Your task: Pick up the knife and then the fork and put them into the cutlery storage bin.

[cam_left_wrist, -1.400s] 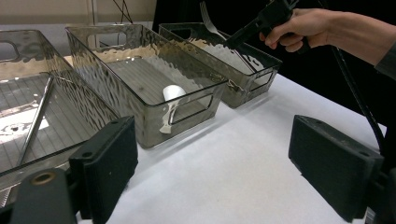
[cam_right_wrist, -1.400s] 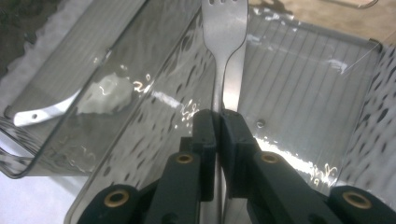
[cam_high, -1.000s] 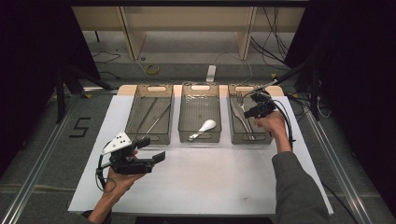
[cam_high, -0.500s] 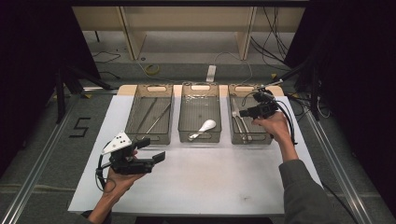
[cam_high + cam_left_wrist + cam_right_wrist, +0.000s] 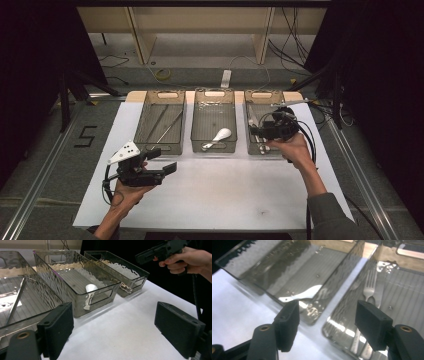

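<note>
Right gripper view: fork (image 5: 369, 283) lying flat in the right-hand clear bin (image 5: 263, 150), beneath the right gripper (image 5: 327, 315), jaws wide apart and empty; white spoon (image 5: 218, 137) in the middle bin (image 5: 214, 95); left gripper (image 5: 161, 161) likewise open, empty, over the table (image 5: 215, 190)

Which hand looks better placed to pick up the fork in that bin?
The right. The right gripper hovers open over the right bin, where the fork lies. The left gripper sits over the white table, near the left bin.
</note>
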The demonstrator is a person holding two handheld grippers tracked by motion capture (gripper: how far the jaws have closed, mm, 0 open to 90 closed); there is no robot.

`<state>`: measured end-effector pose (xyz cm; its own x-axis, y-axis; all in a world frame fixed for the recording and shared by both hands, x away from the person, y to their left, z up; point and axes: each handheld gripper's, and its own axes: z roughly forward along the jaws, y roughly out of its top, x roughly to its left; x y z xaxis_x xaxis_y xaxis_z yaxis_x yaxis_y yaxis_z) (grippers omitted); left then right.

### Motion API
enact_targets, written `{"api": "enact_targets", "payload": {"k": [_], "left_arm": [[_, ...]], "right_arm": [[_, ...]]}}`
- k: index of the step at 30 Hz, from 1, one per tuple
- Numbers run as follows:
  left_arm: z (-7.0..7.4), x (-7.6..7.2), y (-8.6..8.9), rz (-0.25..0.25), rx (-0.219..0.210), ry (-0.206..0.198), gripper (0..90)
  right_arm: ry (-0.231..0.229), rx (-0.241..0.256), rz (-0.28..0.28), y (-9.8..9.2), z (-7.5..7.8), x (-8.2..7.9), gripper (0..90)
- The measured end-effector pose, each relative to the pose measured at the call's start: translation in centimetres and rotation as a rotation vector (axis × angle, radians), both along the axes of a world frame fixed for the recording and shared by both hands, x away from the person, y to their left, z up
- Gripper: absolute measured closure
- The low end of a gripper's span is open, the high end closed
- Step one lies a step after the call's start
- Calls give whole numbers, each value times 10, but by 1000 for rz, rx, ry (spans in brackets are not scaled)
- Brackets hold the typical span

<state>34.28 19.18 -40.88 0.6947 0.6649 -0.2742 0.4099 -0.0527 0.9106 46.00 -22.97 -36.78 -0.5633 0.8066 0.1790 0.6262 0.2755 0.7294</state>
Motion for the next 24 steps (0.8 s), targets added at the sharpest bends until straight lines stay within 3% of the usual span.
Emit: {"api": "enact_targets", "payload": {"k": [3,8,14,24], "left_arm": [[-1,-1,-3,-20,23,2,151],[-1,0,-5,-27,27,7,150],[-2,0,-5,-38,34,14,150],[-2,0,-6,-52,41,21,150]], "right_arm": [[-24,16,23,1,-1,-15,352],[-56,77,55,3,-2,-38,343],[-102,89,68,5,-1,-54,315],[-145,109,90,6,-14,-75,290]]}}
